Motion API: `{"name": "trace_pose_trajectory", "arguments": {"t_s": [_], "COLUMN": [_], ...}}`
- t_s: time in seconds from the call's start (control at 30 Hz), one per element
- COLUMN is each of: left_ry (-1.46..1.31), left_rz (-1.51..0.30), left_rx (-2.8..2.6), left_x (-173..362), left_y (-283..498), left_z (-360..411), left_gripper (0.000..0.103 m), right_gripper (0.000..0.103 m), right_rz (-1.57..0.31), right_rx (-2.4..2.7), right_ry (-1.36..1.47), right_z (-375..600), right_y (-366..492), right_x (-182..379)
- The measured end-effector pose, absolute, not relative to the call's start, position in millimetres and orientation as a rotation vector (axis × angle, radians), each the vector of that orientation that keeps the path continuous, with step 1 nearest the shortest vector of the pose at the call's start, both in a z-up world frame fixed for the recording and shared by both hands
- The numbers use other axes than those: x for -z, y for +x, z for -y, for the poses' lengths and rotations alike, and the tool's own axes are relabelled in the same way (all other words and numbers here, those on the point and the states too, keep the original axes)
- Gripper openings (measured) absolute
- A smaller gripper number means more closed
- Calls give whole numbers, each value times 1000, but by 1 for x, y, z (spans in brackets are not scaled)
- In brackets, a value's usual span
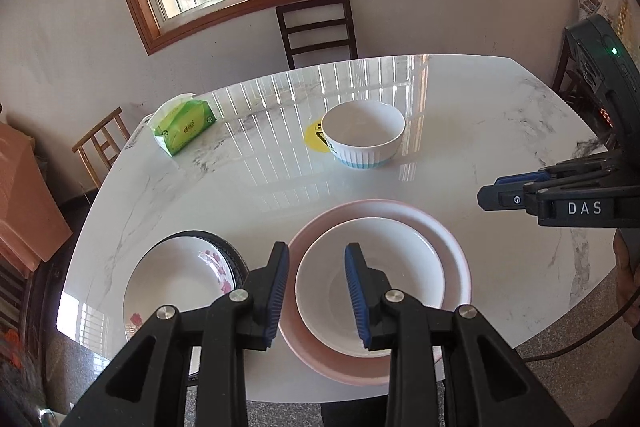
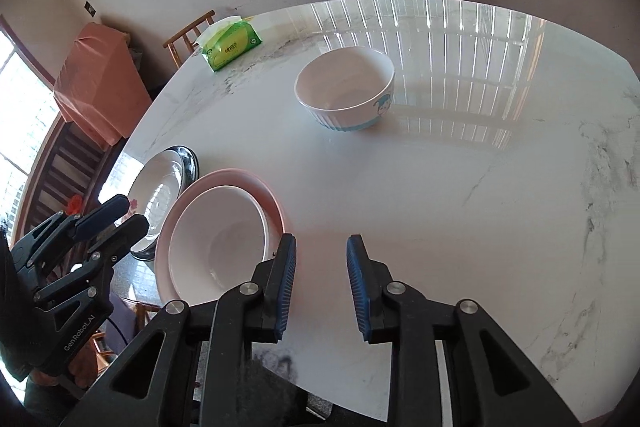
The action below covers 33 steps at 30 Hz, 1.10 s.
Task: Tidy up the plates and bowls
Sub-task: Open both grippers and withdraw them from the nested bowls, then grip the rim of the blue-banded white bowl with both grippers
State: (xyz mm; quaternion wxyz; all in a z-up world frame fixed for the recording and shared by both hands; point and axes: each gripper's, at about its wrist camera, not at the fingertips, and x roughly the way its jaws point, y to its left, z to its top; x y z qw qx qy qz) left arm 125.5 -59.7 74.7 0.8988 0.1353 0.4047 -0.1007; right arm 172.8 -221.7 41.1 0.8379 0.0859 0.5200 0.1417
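Hovering with jaws parted and empty, the left gripper [image 1: 316, 291] hides part of a white bowl [image 1: 384, 267] nested in a pink plate [image 1: 452, 251]. The right gripper [image 2: 321, 287], jaws released, holds nothing above bare worktop [image 2: 460, 187]. Left of the left jaws, a floral plate [image 1: 180, 279] covers a dark-rimmed one. Beyond stands one blue-striped bowl [image 1: 363, 133]; one green tissue pack [image 1: 185, 126] farther off.

Dark-rimmed plate [image 1: 230, 247] mostly hidden under floral plate [image 1: 176, 283]

Two hand-held grippers angle downward, well apart. The left gripper [image 1: 316, 291] has its blue-padded jaws parted with nothing gripped. The right gripper [image 2: 321, 285] also has parted, empty jaws.
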Motion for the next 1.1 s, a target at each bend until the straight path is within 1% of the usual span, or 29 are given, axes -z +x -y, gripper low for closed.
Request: {"name": "trace_pose_trajectory", "arguments": {"t_s": [0.17,0.37,0.7,0.77,0.9,1.03,1.1], "left_ry": [321,358,382,324,57,-85,-149], "left_rz": [-820,-821,-890,-960,-1125,-1174,-1197], "left_rx": [192,172,162,204,333,360,385], "left_x": [-71,-64,-45,-41,-35,-33,-31], "left_y": [136,154,195,211,254,293,312], "left_z": [69,79,90,86,64,51,47], "left_gripper": [36,38,39,39,39,39,40], "right_gripper": [31,37,44,45,47,47,50], "right_rz": [-1107,-1123,-1150,-1152,-1154,-1135,-1120], "right_rx": [-280,-272,-283,-289,-308,-325,-320], "right_ry": [214,271,363,388,463,500,498], "right_z": [240,260,280,283,287,288,287], "right_y": [185,202,229,236,250,267,277], "right_x": [-29,-12,13,16,19,12,5]}}
